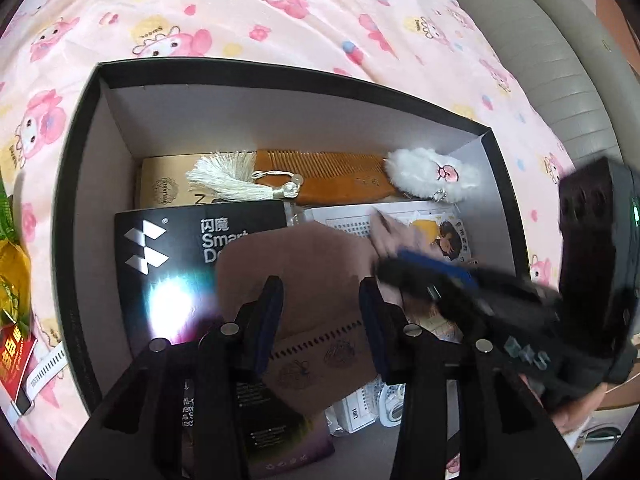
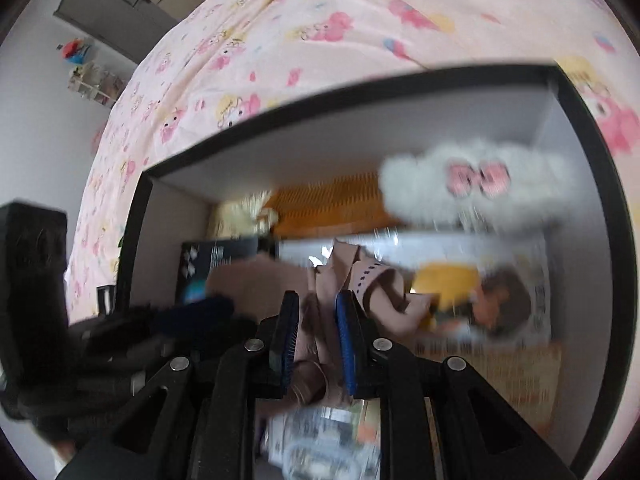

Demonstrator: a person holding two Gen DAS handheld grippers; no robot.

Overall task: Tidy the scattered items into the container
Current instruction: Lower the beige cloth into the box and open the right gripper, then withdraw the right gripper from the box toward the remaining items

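Two hand-held grippers work over the black box (image 1: 86,208) on the bed: the right hand-held gripper (image 2: 316,320) pinches the pinkish-brown cloth (image 2: 320,292) — light, limp, best bunched — while the left hand-held gripper (image 1: 320,296) hangs half-open, empty, above the cloth; beyond lies a wooden comb (image 1: 332,176).

pink cartoon-print bedsheet (image 1: 280,12) filling the scene, grey ribbed headboard (image 1: 532,64) at two o'clock, white wall (image 2: 36,92) at nine o'clock, grey-brown cabinet (image 2: 116,12) at eleven o'clock, small cluttered shelf (image 2: 94,82) beneath it, soft daylight
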